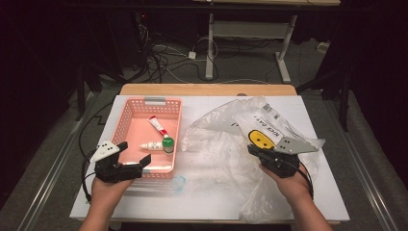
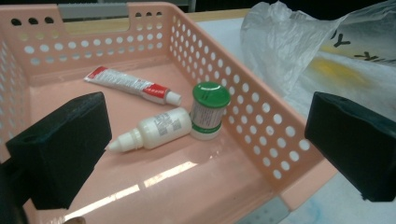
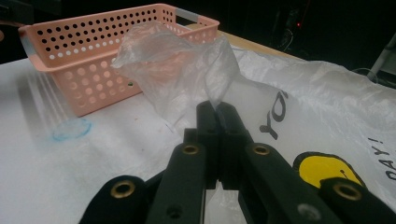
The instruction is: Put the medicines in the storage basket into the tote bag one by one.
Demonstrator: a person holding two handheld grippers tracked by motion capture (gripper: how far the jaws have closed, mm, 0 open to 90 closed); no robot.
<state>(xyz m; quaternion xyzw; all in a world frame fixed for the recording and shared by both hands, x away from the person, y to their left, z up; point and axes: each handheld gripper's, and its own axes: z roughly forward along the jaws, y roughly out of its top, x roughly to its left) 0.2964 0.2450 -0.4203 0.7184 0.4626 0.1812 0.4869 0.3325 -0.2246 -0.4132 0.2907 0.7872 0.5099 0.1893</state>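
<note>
Right gripper (image 3: pixel 218 108) is clamped tight on a fold of the crinkly clear plastic bag with the yellow smiley (image 3: pixel 177 70), which sprawls over the white table (image 1: pixel 202 202). Left gripper (image 2: pixel 205 140) gapes wide and holds nothing, over the near end of the pink perforated plastic basket (image 2: pixel 261 121).

The left hand-held gripper (image 1: pixel 136 151) sits level in the person's left hand (image 1: pixel 108 185), its jaws spread wide with nothing between them. The right hand-held gripper (image 1: pixel 253 149) (held in the right hand (image 1: pixel 288 180)) points forward, jaws pressed together.

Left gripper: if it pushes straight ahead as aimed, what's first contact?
Probably the white dropper bottle lying in the pink basket, in line between the open left gripper's fingers; depth is uncertain.
</note>
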